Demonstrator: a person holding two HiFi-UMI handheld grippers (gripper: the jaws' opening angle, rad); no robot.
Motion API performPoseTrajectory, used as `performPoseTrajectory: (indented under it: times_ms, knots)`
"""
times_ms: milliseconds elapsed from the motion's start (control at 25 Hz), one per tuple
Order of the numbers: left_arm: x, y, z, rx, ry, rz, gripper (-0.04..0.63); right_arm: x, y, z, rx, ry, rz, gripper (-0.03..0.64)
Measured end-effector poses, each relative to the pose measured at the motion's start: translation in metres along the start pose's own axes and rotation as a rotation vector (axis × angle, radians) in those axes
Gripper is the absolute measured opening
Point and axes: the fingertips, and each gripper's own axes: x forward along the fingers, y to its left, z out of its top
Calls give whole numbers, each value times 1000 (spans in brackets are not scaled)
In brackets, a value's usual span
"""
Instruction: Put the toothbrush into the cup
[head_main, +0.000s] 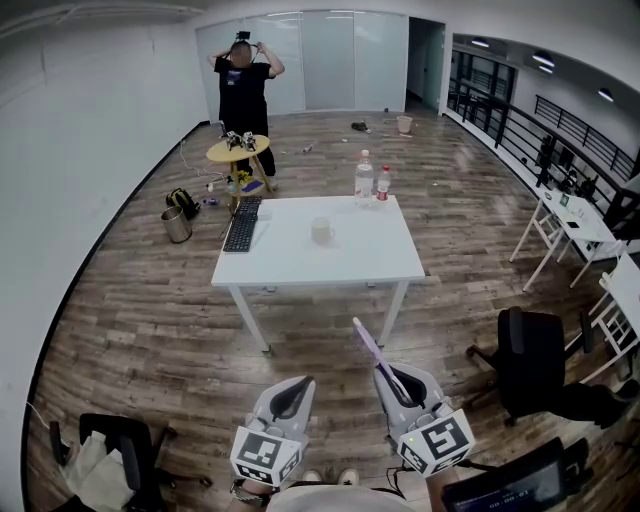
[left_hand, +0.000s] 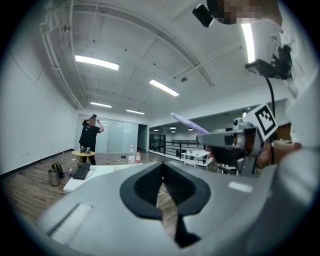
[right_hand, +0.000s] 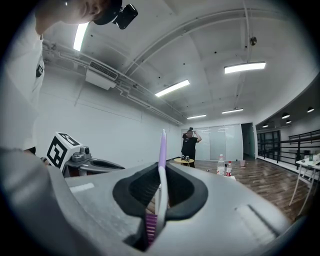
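- One purple-and-white toothbrush (right_hand: 161, 160) is clamped between the pads of my right gripper (head_main: 385, 372), with the bristle end back in the jaws and the handle jutting out ahead.
- My left gripper (left_hand: 160, 187) hangs just beside it, jaws pressed together on nothing.
- Both grippers are level above the wood floor, on the near side of the white table (head_main: 370, 262).
- The cup (head_main: 322, 231) stands upright near the table's middle, well apart from the toothbrush.
- A keyboard (head_main: 241, 225) lies along the table's left edge, and two bottles (head_main: 364, 178) stand at its far edge.
- Beyond, a person in black (head_main: 243, 85) stands by a small round table (head_main: 238, 150), arms raised.
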Motion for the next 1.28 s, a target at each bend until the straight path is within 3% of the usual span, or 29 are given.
performPoseTrajectory:
  times_ms: [640, 920, 1280]
  knots:
    - [3, -19, 6, 1, -33, 63, 8, -19, -17, -11, 37, 14, 19, 21]
    - [16, -12, 3, -43, -30, 22, 9, -9, -27, -9, 37, 7, -7, 21]
    - [31, 13, 2, -42, -41, 28, 8, 16, -35, -14, 50, 21, -15, 21]
